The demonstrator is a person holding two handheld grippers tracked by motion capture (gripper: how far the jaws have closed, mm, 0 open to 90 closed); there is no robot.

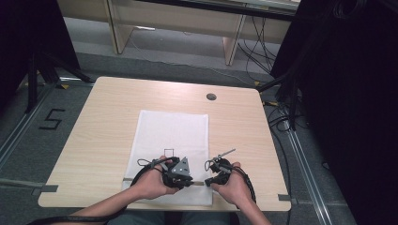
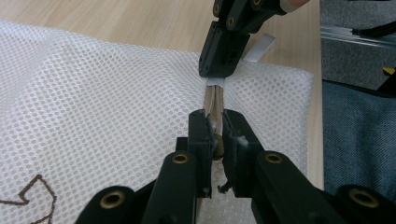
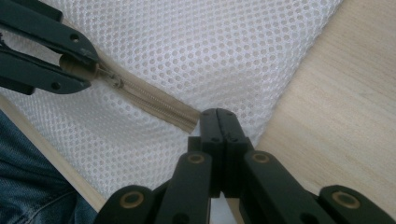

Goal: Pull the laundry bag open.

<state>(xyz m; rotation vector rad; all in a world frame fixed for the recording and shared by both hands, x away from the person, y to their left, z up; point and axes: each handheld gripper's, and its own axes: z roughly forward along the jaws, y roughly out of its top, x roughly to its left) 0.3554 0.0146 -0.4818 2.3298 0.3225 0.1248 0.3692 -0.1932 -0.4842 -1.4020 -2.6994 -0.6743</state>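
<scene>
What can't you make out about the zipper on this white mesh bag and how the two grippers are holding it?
- Zipper pull: left gripper view, covered by the left gripper, whose jaws are clamped on it.
- Zipper end: right gripper view, runs under the shut right gripper; the exact hold is hidden.
- Dark outline on the mesh bag: high view, too small to read.

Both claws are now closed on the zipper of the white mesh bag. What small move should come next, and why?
Probably slide the left claw along the zipper, away from the right claw, which should hold firm. The left claw pinches the zipper pull, the right claw clamps the zipper end at the corner of the mesh bag, and the stretch between them lies straight.
</scene>
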